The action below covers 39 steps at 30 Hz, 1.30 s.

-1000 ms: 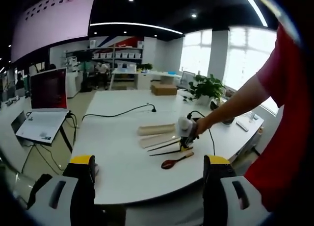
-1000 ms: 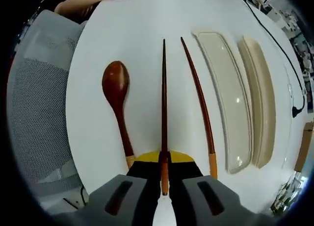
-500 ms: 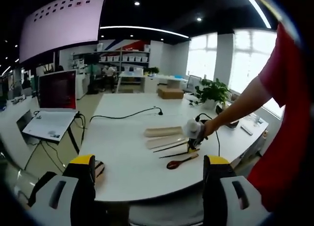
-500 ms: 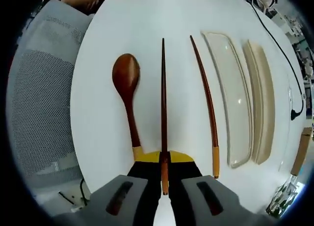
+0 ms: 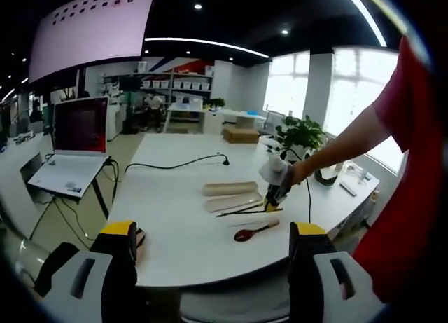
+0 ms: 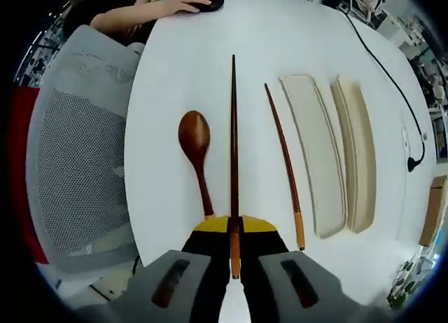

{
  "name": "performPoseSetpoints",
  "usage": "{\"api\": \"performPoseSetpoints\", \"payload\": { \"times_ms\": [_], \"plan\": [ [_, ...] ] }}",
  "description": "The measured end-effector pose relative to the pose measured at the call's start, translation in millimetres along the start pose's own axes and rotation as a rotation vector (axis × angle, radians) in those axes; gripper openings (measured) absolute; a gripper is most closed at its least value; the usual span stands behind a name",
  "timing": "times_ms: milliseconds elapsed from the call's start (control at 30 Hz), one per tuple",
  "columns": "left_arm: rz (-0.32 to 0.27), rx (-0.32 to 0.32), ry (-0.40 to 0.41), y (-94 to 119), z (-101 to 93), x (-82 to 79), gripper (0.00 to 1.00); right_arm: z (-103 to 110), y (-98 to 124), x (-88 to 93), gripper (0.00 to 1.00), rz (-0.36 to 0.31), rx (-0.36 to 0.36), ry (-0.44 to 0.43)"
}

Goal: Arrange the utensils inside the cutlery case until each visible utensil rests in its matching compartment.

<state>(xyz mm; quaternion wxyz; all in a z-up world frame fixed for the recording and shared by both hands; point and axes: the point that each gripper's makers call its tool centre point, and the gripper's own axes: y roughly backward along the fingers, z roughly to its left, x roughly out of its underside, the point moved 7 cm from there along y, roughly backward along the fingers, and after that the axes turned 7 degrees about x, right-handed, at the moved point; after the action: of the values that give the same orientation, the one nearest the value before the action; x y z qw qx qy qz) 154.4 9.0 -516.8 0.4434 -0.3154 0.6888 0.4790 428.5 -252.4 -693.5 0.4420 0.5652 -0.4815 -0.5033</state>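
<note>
In the right gripper view my right gripper (image 6: 234,230) is shut on the orange end of a dark wooden chopstick (image 6: 233,141), held above the white table (image 6: 182,64). A wooden spoon (image 6: 195,142) lies to its left and the second chopstick (image 6: 282,160) to its right. Beyond that chopstick lie two cream halves of the cutlery case (image 6: 315,155), (image 6: 355,151), side by side with nothing in them. In the left gripper view my left gripper (image 5: 213,232) stands open, well back from the table edge. The right gripper (image 5: 274,188) hangs over the spoon (image 5: 253,232) and case (image 5: 231,188).
A grey mesh chair (image 6: 77,148) stands at the table's left edge. Another person's hand rests on a mouse (image 6: 203,1) at the far end. A black cable (image 6: 388,71) runs past the case. A laptop (image 5: 73,148) sits on a side stand, and a plant (image 5: 301,132) behind.
My right gripper has risen from the table with the chopstick in it, so the spoon, second chopstick and case look smaller. The left gripper stays open.
</note>
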Motion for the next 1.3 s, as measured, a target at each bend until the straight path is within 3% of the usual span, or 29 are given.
{"api": "performPoseSetpoints", "payload": {
  "times_ms": [367,600,833,1300],
  "plan": [
    [-0.001,0.017,-0.011,2,5.2,-2.4,0.91,-3,32,-2.2,0.0,0.019,0.006,0.057],
    [0.01,0.041,-0.009,-5,2.9,0.7,0.91,0,31,-6.4,0.0,0.032,0.015,0.06],
    [0.026,0.084,-0.023,-13,1.8,-2.9,0.91,-1,45,-8.5,0.0,0.008,0.017,0.062],
    [0.019,0.11,-0.037,-18,6.3,-10.1,0.91,-33,88,-3.7,0.0,0.023,0.034,0.085]
  ]
}}
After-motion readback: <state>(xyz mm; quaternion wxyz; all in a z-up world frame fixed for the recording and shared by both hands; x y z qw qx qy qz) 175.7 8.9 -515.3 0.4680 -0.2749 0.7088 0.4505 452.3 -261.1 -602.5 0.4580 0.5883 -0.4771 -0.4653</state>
